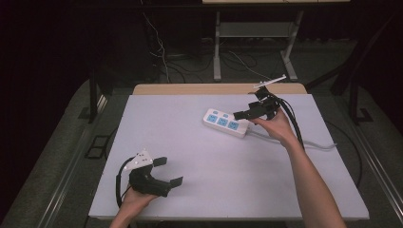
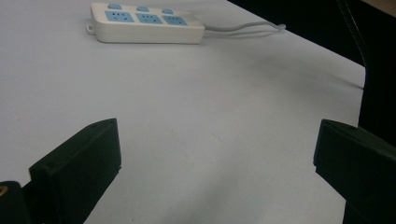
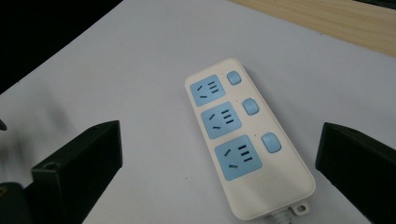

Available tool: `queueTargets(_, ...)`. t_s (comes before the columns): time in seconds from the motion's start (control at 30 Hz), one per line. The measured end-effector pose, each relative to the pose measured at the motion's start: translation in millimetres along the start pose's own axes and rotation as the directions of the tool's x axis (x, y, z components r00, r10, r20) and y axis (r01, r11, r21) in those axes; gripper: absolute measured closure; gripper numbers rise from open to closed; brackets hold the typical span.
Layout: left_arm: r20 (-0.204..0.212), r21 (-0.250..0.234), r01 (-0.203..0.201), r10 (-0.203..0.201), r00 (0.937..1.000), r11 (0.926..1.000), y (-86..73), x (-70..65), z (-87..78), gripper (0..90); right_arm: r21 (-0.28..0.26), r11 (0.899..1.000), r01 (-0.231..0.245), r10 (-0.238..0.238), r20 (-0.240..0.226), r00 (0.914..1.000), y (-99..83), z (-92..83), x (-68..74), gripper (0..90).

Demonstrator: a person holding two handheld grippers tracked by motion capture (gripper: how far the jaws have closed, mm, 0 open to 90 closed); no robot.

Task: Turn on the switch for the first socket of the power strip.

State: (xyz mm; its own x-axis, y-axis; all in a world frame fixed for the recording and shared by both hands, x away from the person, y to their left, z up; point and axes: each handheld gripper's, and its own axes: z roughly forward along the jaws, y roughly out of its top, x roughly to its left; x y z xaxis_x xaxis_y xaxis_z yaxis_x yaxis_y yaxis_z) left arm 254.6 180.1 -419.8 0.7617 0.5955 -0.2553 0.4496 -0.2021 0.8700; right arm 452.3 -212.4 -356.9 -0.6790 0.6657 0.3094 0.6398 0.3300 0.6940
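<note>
A white power strip (image 1: 226,123) with three blue sockets and three blue switches lies on the white table (image 1: 214,185), right of centre toward the far side. My right gripper (image 1: 250,103) hovers open just above the strip's cable end, with nothing between its jaws. In the right gripper view the strip (image 3: 247,144) lies below and between the wide-apart jaws of that gripper (image 3: 219,154). My left gripper (image 1: 168,171) rests open near the table's front left corner, holding nothing. From the left gripper (image 2: 217,154) the strip (image 2: 147,23) shows far off.
The strip's grey cable (image 1: 309,145) runs to the right across the table and off its edge. A strip of bare wood (image 1: 190,89) shows along the far edge. Beyond it stand desk legs (image 1: 217,47) and loose wires on a dark floor.
</note>
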Motion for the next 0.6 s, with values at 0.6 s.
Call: queueTargets(0.6, -0.004, 0.005, 0.004, -0.004, 1.0000, 1.0000, -0.4, 2.8, -0.7, 0.0, -0.060, 0.997, -0.045, 0.045, 0.014, 0.9989, -3.3, 19.3, -18.8, 19.4)
